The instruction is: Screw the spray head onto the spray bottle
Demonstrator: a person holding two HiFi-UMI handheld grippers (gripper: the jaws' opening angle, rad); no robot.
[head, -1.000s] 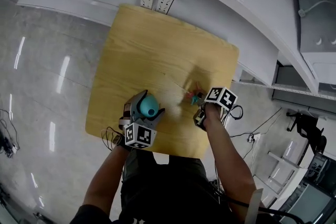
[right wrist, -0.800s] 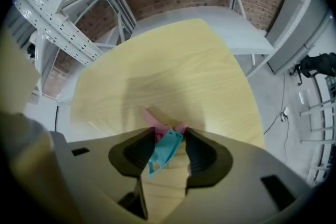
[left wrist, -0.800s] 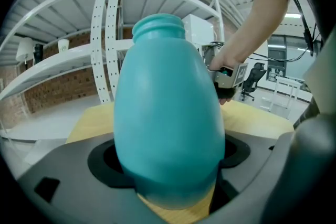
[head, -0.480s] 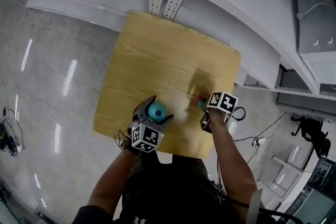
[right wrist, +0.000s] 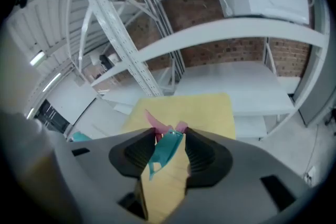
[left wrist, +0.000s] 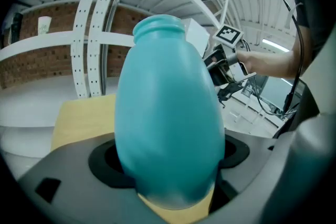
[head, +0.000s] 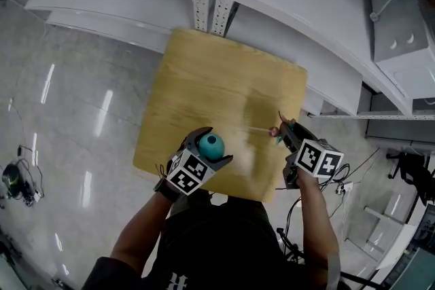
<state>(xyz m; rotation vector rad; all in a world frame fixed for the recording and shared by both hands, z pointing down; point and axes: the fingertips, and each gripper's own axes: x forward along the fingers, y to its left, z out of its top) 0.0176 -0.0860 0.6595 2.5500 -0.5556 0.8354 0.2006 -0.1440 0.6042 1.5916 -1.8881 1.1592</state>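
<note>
Left: held the spray bottle (left wrist: 168, 113) fast in the left hand-held gripper (head: 211, 147), with both jaws pressed against the lower belly and the neck pointing up and away from the gripper. Filled nearly the whole gap between the jaws in the left gripper view. Looked teal, matte and egg-shaped, narrowing to a short open neck with a rounded rim. Hung over the near part of the wooden counter (head: 204, 78), in front of the white shelving (head: 306, 3).

Right: clamped the spray head (right wrist: 165, 150) in the right hand-held gripper (head: 284, 131), close to the fingertips, with the pads shut on its sides. Showed a teal body tilted between the pads, with pink parts sticking out beyond the jaw tips. Carried a thin pale tube, faint in the head view, reaching left toward the middle of the counter. Hung over the near right part of the counter, level with the spray bottle in the head view and well apart from it.
</note>
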